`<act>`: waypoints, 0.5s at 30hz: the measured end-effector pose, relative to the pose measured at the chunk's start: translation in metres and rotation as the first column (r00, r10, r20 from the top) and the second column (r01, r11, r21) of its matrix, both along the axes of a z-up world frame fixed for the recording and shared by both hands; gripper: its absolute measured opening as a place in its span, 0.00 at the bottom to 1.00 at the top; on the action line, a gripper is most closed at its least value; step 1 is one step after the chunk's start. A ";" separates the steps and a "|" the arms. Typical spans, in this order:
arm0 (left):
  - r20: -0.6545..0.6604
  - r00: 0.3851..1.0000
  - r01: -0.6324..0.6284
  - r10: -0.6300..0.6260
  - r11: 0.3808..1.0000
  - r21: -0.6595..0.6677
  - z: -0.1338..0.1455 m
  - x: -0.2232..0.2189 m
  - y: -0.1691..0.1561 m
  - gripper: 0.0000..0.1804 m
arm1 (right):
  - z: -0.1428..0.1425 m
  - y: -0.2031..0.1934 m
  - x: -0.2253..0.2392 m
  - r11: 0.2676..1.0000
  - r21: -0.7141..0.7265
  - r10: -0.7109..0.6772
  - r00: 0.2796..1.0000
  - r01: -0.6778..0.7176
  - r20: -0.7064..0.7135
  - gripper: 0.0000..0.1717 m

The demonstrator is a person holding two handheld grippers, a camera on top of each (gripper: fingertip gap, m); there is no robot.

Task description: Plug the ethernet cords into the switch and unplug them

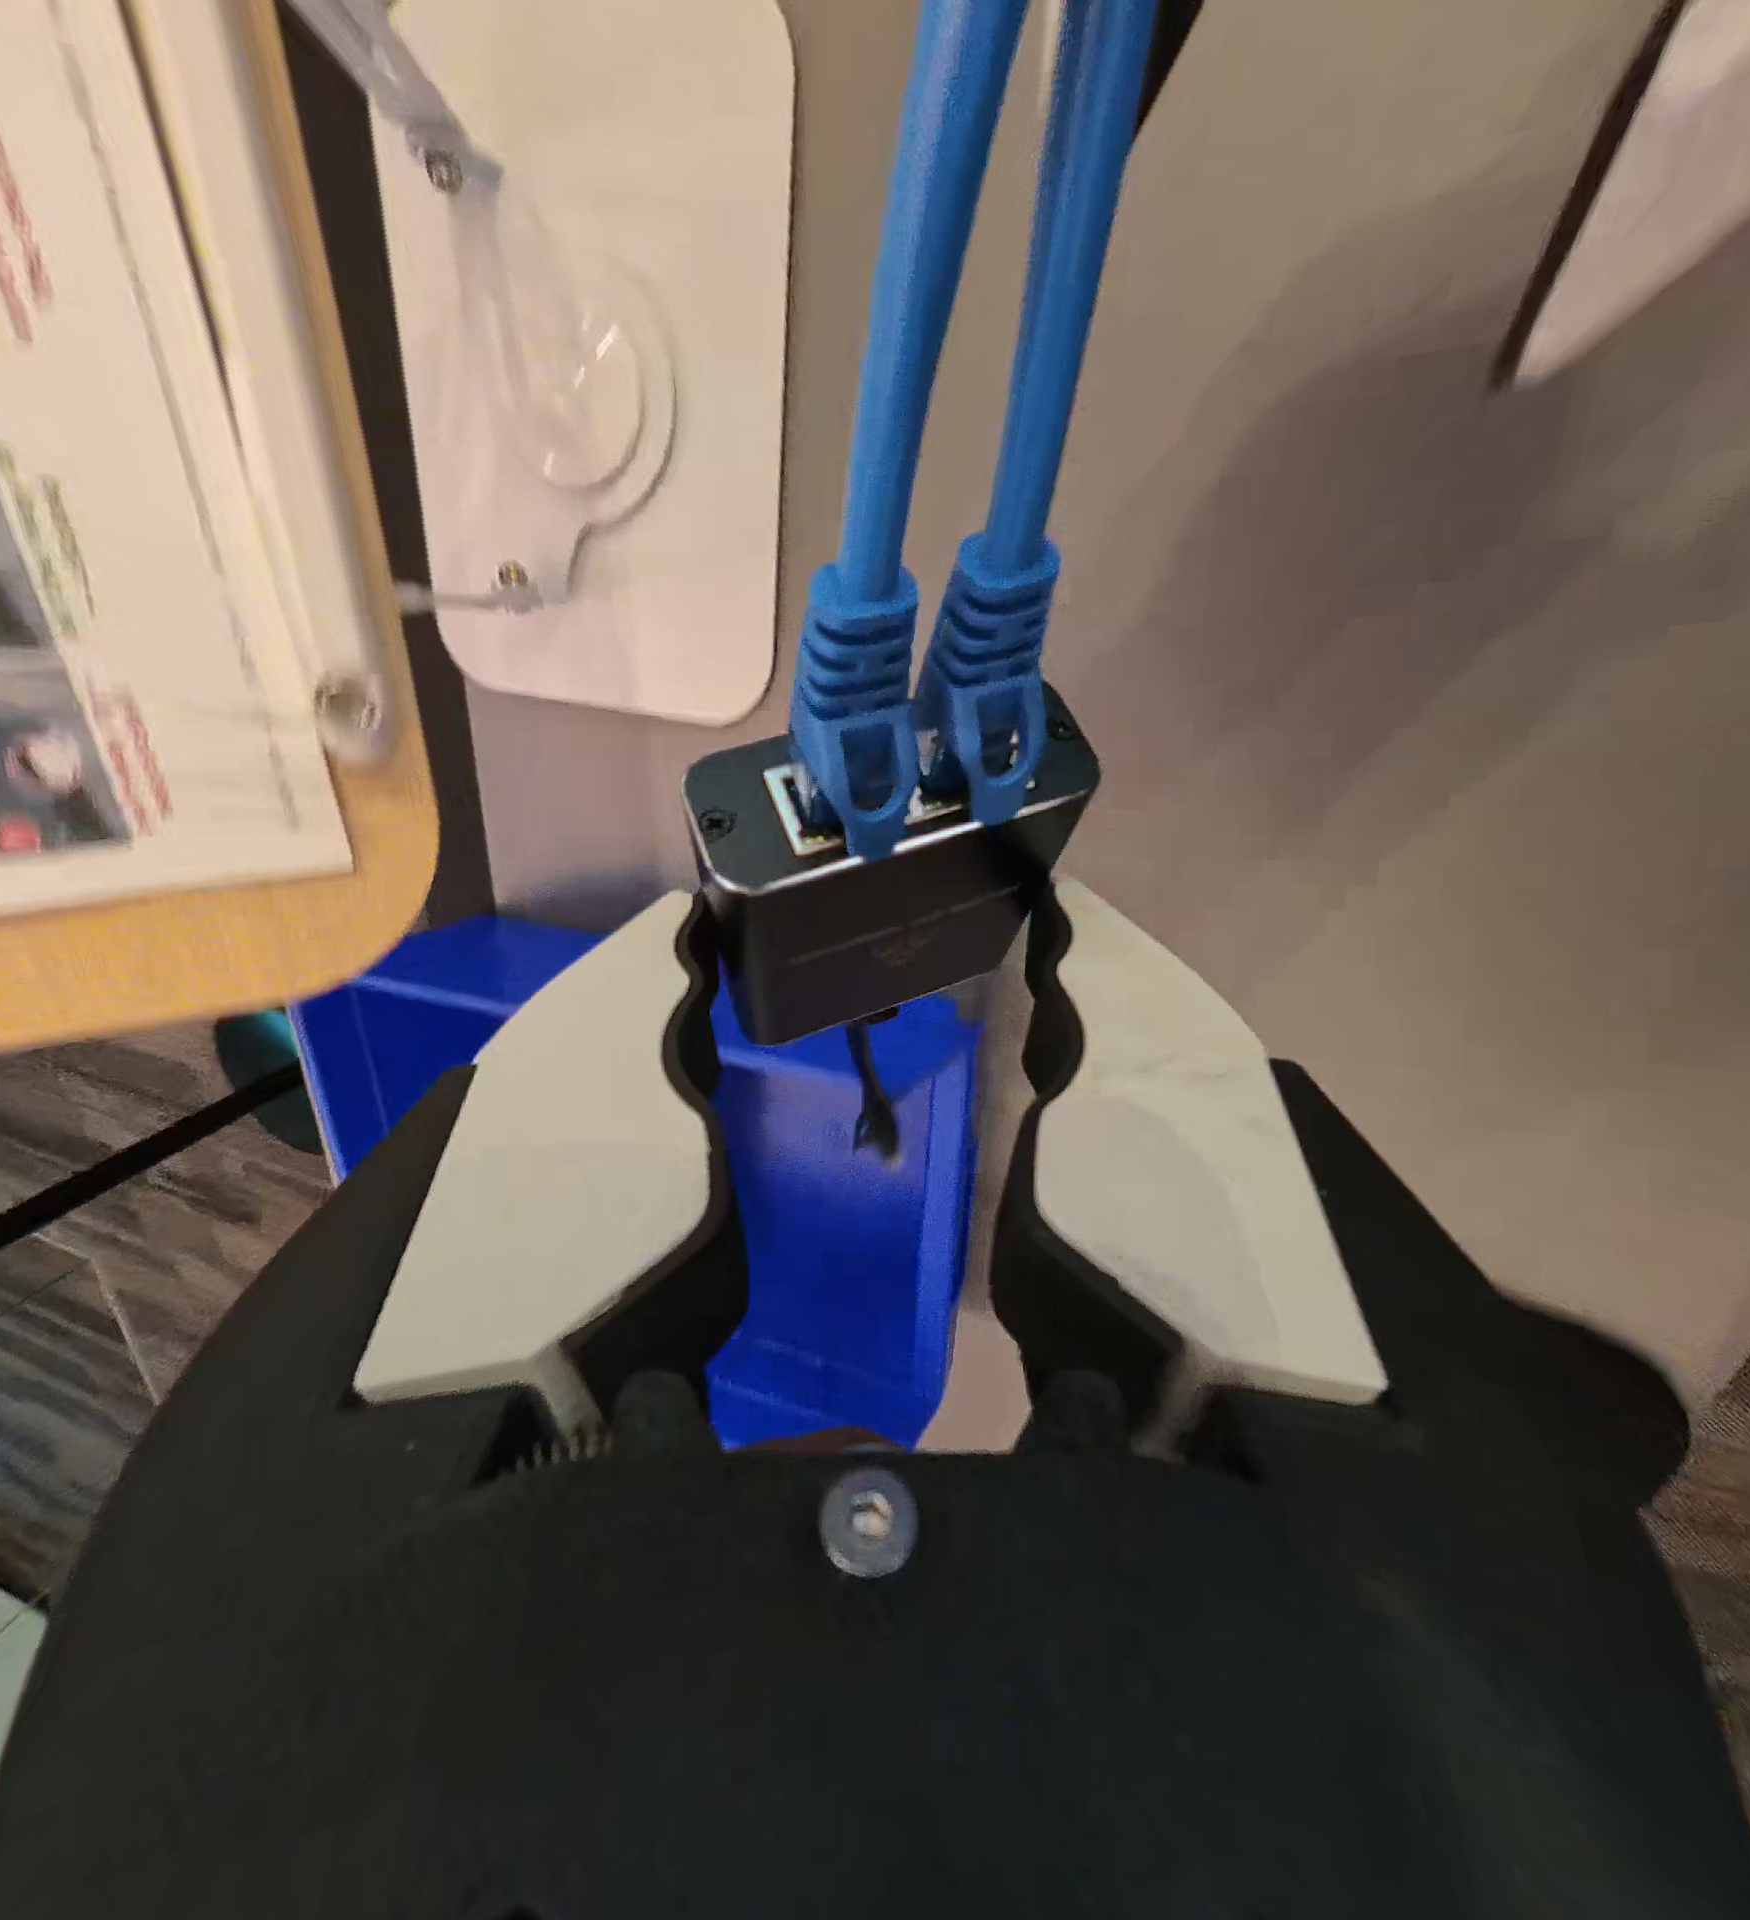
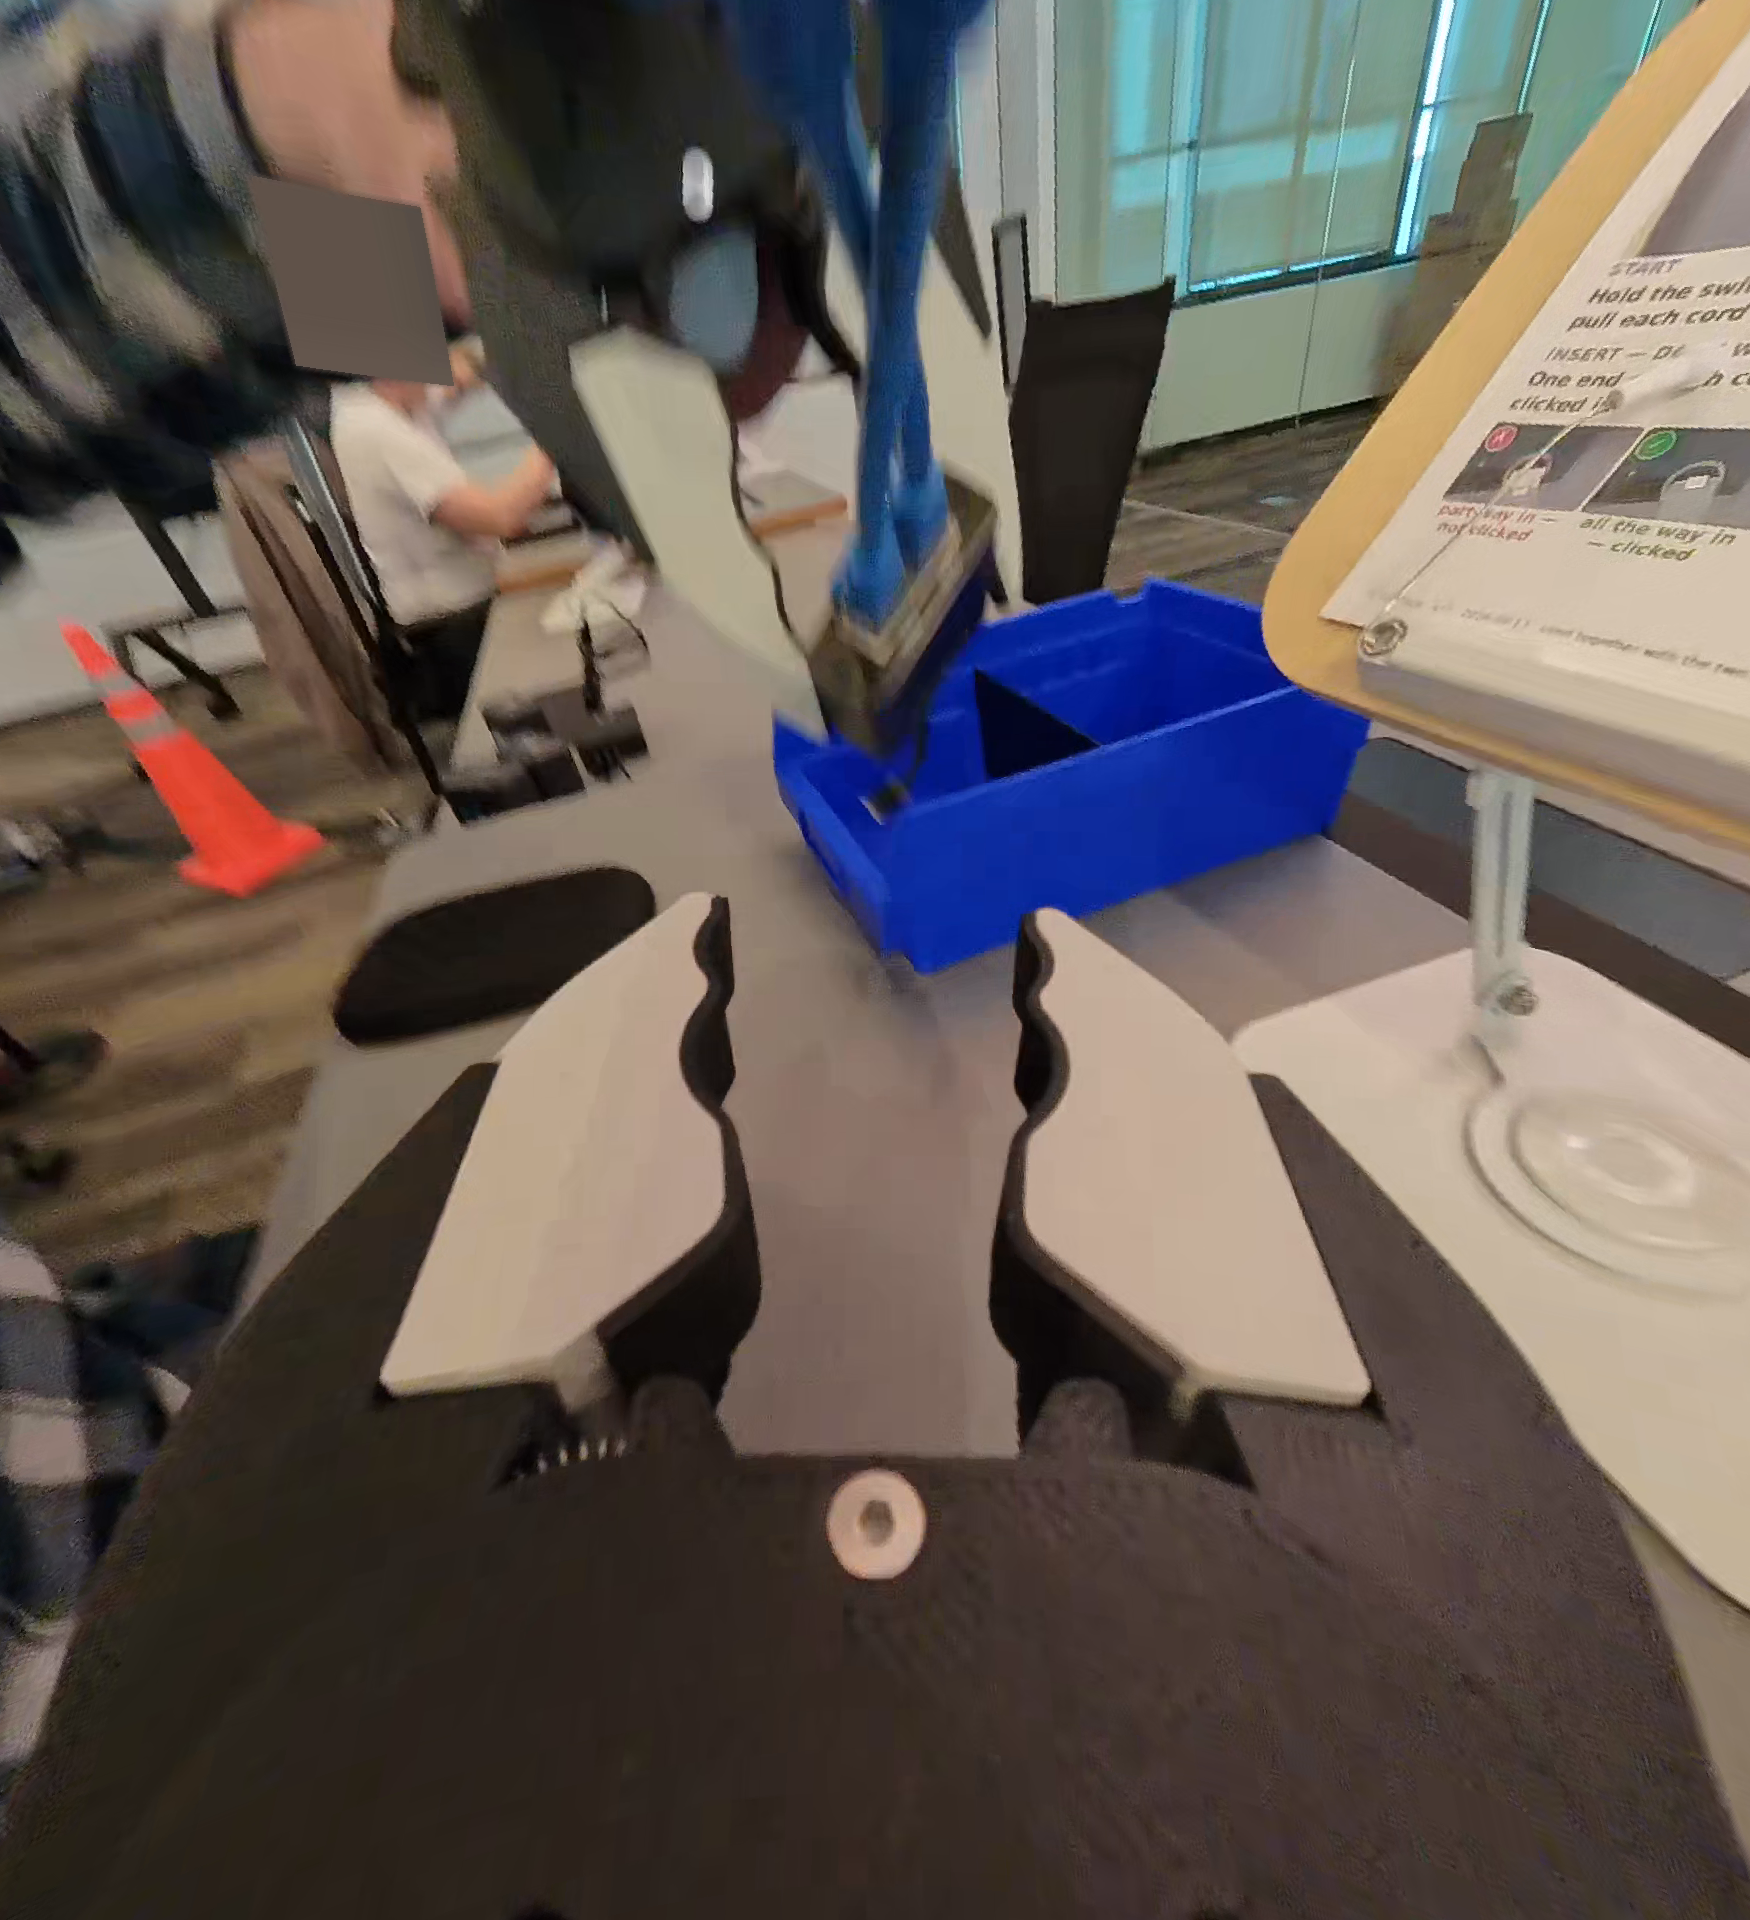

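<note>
The left gripper [image 1: 876, 914] clamps a small dark switch [image 1: 881, 914] by its two short ends, its black wavy pads [image 1: 694, 966] pressed against the casing on either side. The switch hangs in the air above a blue bin [image 2: 1110, 831] that stands on the grey desk [image 2: 850, 1143]. Two blue ethernet cords [image 1: 954, 312] rise straight up out of the frame, their ribbed plugs [image 1: 866, 717] seated side by side in the two ports on the switch's upper face. A thin black lead [image 1: 866, 1101] dangles from its underside toward the bin. The right gripper [image 2: 871, 977] hangs well apart from the switch, low over the desk, its jaws wide with only bare desk between the fingers. To its right, an instruction sheet sits on a tilted wooden board [image 2: 1370, 520] with a clear stand [image 2: 1619, 1174]. An orange cone [image 2: 196, 769] stands on the floor beyond.
</note>
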State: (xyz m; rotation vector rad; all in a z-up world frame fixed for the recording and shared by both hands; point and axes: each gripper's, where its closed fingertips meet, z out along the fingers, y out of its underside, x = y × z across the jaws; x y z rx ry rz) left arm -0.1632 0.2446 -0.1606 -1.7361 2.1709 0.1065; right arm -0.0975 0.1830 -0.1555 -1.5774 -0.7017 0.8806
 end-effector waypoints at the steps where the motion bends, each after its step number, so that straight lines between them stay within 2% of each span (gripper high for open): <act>1: 0.010 1.000 0.004 -0.004 1.000 -0.008 -0.006 0.013 -0.008 0.32 | 0.006 0.001 0.000 0.999 -0.034 0.004 0.998 -0.006 -0.055 0.32; 6: 0.053 0.998 -0.029 0.031 0.999 -0.027 -0.037 0.062 -0.026 0.31 | 0.016 0.015 0.018 0.992 -0.126 -0.035 0.952 -0.004 -0.306 0.34; 13: 0.118 0.992 -0.037 0.041 0.999 -0.035 -0.050 0.089 -0.029 0.31 | 0.003 0.032 0.056 0.983 -0.174 -0.128 0.912 0.064 -0.389 0.04; 15: 0.135 0.990 -0.035 0.040 0.999 -0.041 -0.050 0.095 -0.028 0.31 | 0.002 0.033 0.062 0.982 -0.178 -0.126 0.913 0.060 -0.389 0.04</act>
